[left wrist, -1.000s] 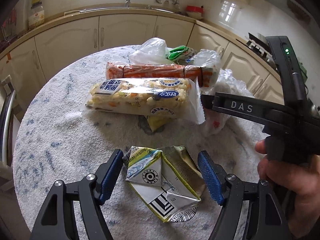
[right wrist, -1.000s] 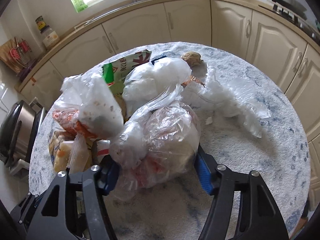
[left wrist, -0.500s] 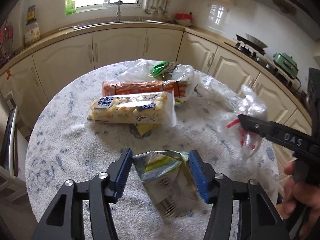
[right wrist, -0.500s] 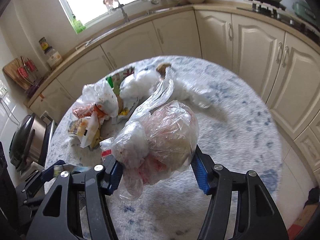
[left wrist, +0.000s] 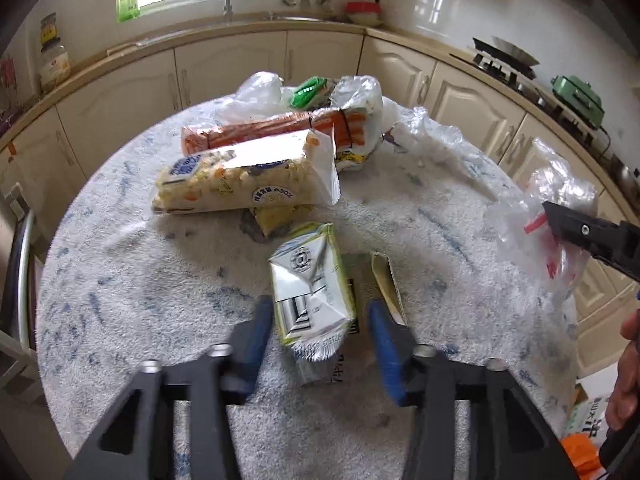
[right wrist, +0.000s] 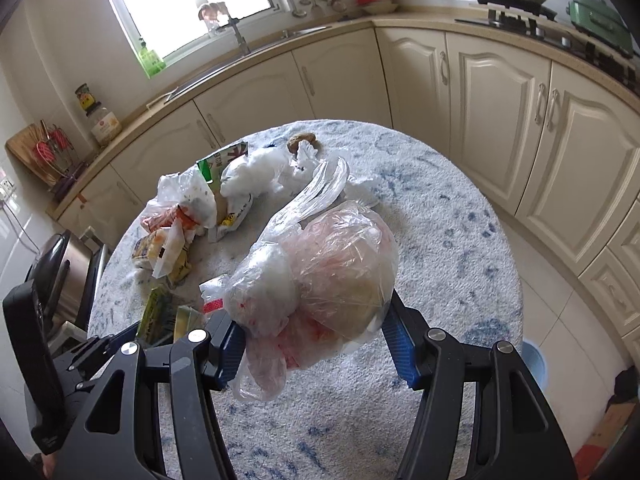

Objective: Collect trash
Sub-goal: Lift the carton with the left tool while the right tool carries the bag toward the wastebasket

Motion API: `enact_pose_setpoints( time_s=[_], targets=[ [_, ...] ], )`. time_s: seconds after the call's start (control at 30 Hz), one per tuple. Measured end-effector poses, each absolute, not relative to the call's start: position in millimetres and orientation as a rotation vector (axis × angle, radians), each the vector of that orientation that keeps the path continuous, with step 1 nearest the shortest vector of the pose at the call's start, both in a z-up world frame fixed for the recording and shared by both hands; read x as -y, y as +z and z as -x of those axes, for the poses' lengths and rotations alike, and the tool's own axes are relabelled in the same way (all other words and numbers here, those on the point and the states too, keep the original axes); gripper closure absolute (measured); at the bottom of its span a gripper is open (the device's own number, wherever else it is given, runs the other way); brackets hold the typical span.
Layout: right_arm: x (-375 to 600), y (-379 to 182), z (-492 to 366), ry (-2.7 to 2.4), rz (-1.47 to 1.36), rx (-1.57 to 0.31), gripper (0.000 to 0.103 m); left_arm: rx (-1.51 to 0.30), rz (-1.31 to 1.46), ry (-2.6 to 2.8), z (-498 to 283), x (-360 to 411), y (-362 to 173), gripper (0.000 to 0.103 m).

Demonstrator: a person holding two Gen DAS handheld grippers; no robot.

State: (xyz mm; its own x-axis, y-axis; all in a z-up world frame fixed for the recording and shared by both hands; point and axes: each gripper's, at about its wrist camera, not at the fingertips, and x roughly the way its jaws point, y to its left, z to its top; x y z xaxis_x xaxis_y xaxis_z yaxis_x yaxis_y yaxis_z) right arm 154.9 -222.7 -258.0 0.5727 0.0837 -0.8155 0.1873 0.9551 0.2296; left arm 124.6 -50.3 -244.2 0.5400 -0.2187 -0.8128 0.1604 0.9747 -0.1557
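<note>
The left gripper (left wrist: pixel 316 336), its jaws just closing, is pinching a crumpled drink carton (left wrist: pixel 310 292) above the round table (left wrist: pixel 120 280). The right gripper (right wrist: pixel 312 344) is clamping a bundled clear plastic bag (right wrist: pixel 320 272) (red print showing) over the table.

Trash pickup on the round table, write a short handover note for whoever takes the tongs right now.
Left tongs: jaws have just been closing around the flattened green-and-white drink carton; whether it is firmly gripped I cannot tell.
Right tongs: shut on the crumpled clear plastic bag bundle with red print, held above the blue-and-white speckled round table.
Done: bag bundle picked up, carton nearly gripped.
Left on the table: clear yellow snack packet, long orange packet, green wrapper, loose clear plastic bags. No bin is in view.
</note>
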Motion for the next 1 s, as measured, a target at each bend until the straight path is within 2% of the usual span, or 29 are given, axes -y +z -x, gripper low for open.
enact_pose_setpoints(
  time_s=[0.03,0.23,0.33,0.37,0.73,1.0],
  targets=[
    [223,-258,-155,-0.06,-0.31,-0.963,0.042,-0.987,0.07,-0.229,-125,51,-246,0.08],
    [230,-255,-148,-0.078,-0.323,-0.951,0.042,-0.917,0.062,-0.252,-128,52,-226,0.082],
    [238,-250,-140,-0.094,-0.336,-0.932,0.041,-0.872,0.044,-0.281,-128,65,-211,0.096],
    [242,-247,-137,-0.101,-0.338,-0.926,0.042,-0.865,0.037,-0.292,-127,71,-208,0.096],
    [296,-212,-93,-0.212,-0.365,-0.833,0.041,-0.788,-0.015,-0.431,-134,129,-169,0.097],
    [373,-193,-34,-0.416,-0.381,-0.781,0.041,-0.728,-0.095,-0.644,-143,230,-145,0.097]
  ],
)
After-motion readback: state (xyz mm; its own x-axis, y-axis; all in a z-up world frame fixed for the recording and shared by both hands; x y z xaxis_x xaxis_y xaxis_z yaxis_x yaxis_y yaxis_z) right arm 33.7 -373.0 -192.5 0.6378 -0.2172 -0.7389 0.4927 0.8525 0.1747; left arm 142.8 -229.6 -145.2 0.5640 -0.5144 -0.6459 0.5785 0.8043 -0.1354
